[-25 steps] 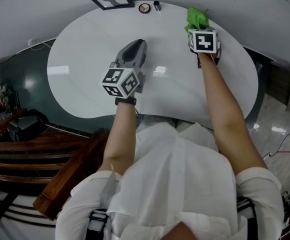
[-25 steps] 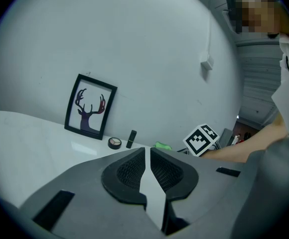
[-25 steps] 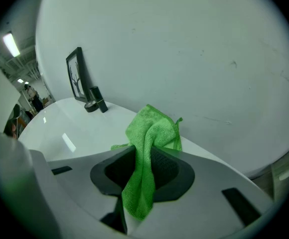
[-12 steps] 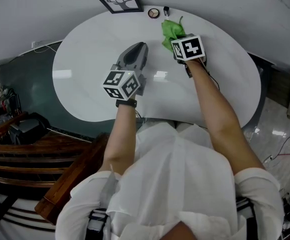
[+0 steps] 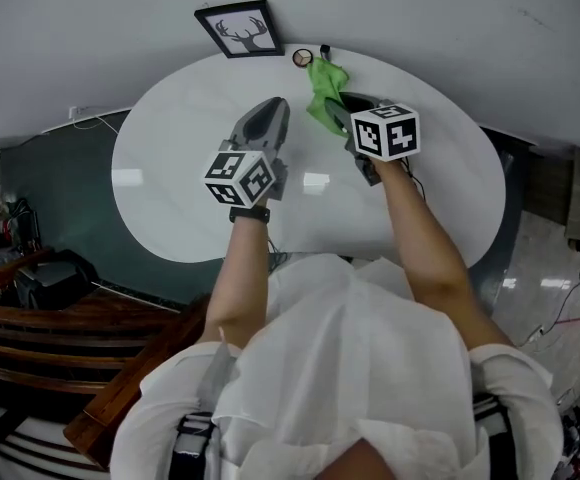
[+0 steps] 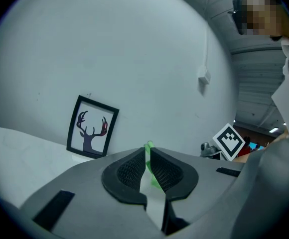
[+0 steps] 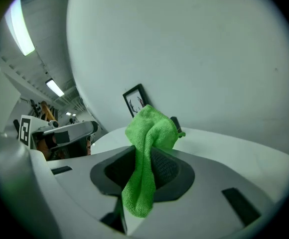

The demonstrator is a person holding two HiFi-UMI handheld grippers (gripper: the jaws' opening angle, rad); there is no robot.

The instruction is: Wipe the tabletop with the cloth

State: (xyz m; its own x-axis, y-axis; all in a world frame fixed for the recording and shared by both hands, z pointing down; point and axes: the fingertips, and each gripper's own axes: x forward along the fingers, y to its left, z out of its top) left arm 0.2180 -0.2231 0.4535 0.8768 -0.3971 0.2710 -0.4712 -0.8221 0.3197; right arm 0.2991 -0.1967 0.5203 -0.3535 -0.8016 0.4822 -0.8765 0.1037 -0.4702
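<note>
On my right gripper point(image 7: 143, 176) the fingers point(image 7: 168, 171) clamp the green cloth point(image 7: 150, 128) at the bench's point(image 5: 170, 158) twelve o'clock; my left gripper point(image 6: 148, 171) is closed, empty.

Tabletop point(image 5: 160, 168): white, smooth, glossy, with light patches mirrored on it. Cloth point(image 7: 147, 133): bright green, soft napped weave, microfibre look, matt. Left gripper point(image 6: 147, 158) and right gripper point(image 5: 338, 106): grey moulded plastic shells, smooth, matt. Pads point(image 6: 129, 171): black, rubbery-looking, with a fine rough grid. Marker cubes point(image 5: 240, 175): flat matt black-and-white print. Picture frame point(image 5: 238, 30) at the tabletop's far edge: dark, smooth. Shirt point(image 5: 340, 368): white woven cloth, creased. Floor point(image 5: 555, 263) off the right edge: shiny tile.
</note>
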